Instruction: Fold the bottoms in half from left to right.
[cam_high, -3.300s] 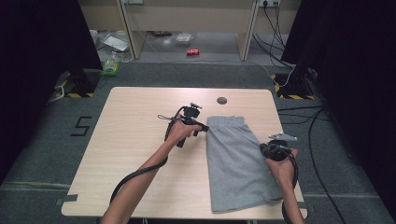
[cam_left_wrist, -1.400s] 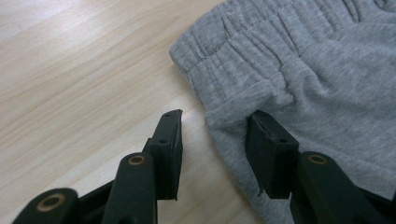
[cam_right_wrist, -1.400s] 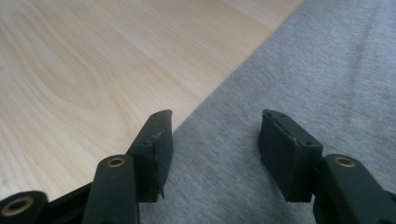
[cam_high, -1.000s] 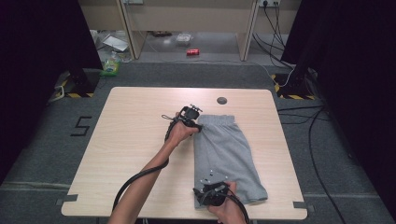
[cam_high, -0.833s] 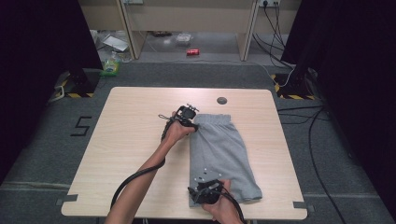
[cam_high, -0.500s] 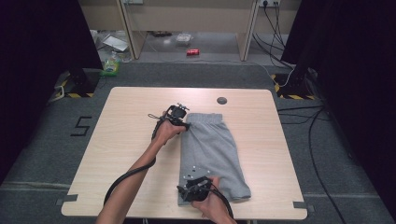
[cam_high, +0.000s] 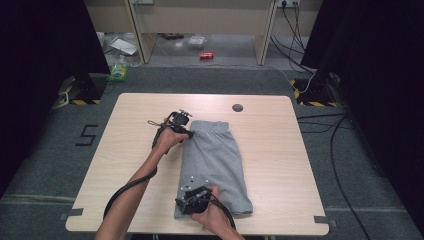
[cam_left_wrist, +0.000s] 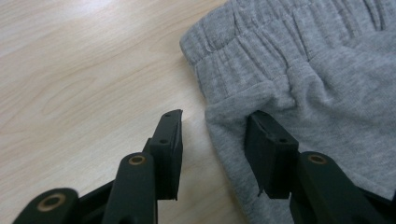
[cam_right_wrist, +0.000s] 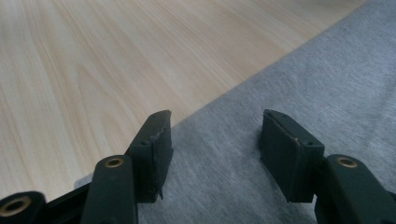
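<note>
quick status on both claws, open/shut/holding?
Left claw: open, straddling the grey shorts' edge near the waistband.
Right claw: open over the shorts, nothing gripped.

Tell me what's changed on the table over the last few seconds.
The grey folded shorts slid leftward across the wooden table with both hands. The right gripper moved from the shorts' right edge to their near left corner. The left gripper stays at the waistband, jaws apart.
</note>
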